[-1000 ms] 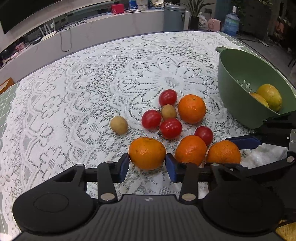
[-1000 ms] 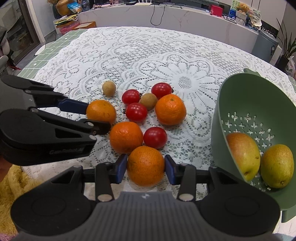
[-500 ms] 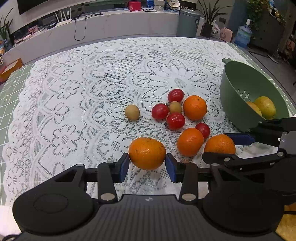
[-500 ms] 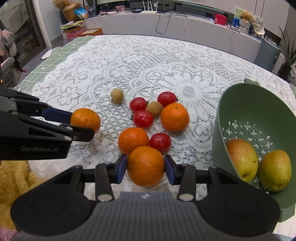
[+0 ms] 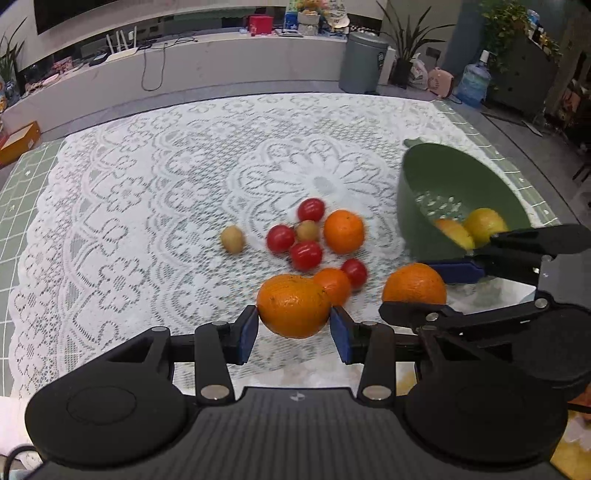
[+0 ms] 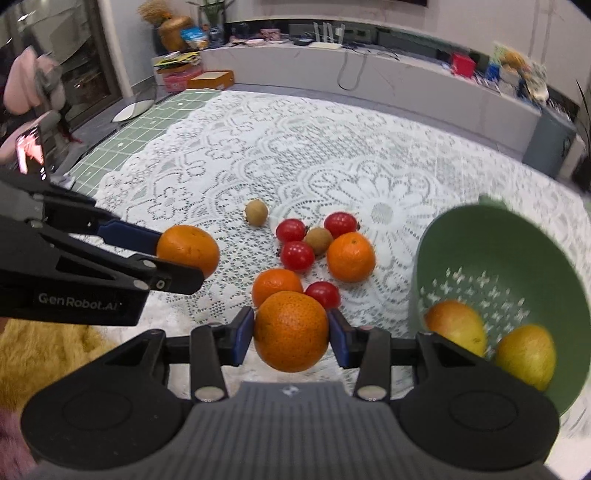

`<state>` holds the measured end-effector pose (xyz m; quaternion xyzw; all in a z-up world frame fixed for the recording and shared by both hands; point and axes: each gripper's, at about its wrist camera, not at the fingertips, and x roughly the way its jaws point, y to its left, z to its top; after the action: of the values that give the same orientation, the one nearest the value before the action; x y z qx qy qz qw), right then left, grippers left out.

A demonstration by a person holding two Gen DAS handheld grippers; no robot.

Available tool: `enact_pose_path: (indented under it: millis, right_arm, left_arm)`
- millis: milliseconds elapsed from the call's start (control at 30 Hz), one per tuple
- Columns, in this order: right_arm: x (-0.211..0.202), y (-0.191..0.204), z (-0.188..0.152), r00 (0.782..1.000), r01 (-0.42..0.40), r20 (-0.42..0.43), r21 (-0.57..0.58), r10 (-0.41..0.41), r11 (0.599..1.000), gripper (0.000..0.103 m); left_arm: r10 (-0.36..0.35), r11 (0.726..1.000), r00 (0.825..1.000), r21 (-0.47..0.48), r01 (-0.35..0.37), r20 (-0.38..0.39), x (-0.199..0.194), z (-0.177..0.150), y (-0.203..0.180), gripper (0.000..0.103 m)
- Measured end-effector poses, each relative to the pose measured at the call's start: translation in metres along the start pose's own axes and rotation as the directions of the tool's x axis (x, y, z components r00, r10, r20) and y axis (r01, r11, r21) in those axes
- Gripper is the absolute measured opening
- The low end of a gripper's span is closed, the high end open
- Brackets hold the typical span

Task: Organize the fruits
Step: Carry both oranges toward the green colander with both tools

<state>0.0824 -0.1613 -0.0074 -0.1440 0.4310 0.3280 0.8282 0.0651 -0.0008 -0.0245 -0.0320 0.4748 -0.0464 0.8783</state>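
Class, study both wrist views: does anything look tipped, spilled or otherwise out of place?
The green perforated plastic colander looks tipped on its side, its opening facing the loose fruit, and two yellowish fruits lie against its lower wall. Nothing has spilled. Each gripper, left and right, holds an orange.

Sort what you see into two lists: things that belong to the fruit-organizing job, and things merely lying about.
Part of the job:
left gripper holding an orange
right gripper holding another orange
green colander with two yellowish fruits
loose oranges, cherry tomatoes and small brown fruits on the lace tablecloth

Lying about:
grey bin
water jug
red box
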Motion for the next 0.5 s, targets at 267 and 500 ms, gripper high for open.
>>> enact_pose_path:
  millis: [267, 500]
  right_arm:
    - [-0.027, -0.017, 0.008, 0.999, 0.033, 0.025, -0.182, -0.029, 0.983, 0.041]
    - [-0.047, -0.050, 0.012, 0.996, 0.085, 0.028, -0.231, -0.081, 0.969, 0.041]
  left_arm:
    - [-0.036, 0.997, 0.999, 0.065, 0.035, 0.012, -0.009, 0.017, -0.037, 0.048]
    - [-0.071, 0.987, 0.997, 0.146, 0.065, 0.033, -0.012, 0.036, -0.072, 0.048]
